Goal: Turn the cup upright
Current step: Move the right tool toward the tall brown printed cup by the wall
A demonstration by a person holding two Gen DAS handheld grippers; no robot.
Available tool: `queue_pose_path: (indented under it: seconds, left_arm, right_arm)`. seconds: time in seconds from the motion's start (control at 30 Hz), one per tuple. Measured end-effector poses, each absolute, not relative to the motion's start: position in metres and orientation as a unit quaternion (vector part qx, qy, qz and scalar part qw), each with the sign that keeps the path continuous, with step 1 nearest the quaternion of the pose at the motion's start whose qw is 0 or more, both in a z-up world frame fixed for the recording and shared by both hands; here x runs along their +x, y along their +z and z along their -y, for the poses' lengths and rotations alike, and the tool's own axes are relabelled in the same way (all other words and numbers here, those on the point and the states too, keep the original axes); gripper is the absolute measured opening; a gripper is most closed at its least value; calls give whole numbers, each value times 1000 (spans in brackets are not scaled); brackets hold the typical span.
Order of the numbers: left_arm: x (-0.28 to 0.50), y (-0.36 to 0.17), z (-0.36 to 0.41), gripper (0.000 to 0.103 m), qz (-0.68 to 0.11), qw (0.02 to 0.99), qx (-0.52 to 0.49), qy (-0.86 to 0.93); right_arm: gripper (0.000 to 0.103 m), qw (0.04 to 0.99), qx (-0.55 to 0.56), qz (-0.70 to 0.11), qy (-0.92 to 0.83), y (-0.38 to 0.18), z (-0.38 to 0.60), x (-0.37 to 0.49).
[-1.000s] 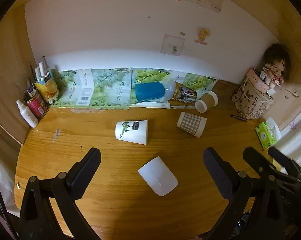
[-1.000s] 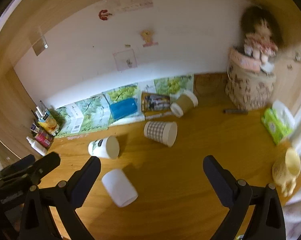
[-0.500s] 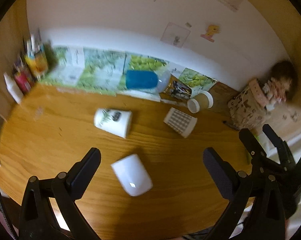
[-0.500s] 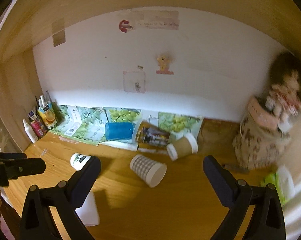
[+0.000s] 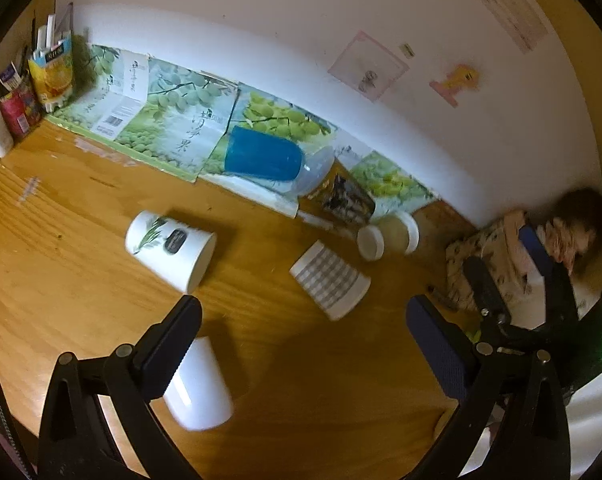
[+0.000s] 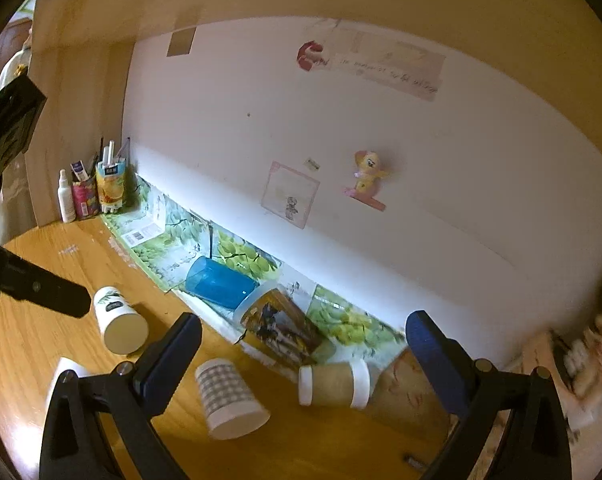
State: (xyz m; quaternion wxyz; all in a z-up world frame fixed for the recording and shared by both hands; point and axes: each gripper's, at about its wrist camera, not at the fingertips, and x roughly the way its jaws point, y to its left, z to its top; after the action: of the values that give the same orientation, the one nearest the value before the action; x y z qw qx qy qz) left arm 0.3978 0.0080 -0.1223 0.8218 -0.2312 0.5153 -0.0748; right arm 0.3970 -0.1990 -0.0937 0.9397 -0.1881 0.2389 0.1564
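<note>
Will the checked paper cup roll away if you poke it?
Probably. The checked paper cup lies on its side on the smooth wooden table, so it would likely roll in a curve, being tapered. It looks thin and light, so a tight squeeze might crush it.

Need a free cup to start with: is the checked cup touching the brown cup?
Apart. In the left wrist view, bare table separates the checked cup from the brown cup.
</note>
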Motion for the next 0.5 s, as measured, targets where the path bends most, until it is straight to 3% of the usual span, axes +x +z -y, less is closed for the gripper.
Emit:
queue_pose_path:
  seconds: [0.5]
  left_arm:
    - [456,-160,-22,102,-513,799,-310,-45]
  right_arm:
    - [102,894,-245,-292,238,-152,176,504]
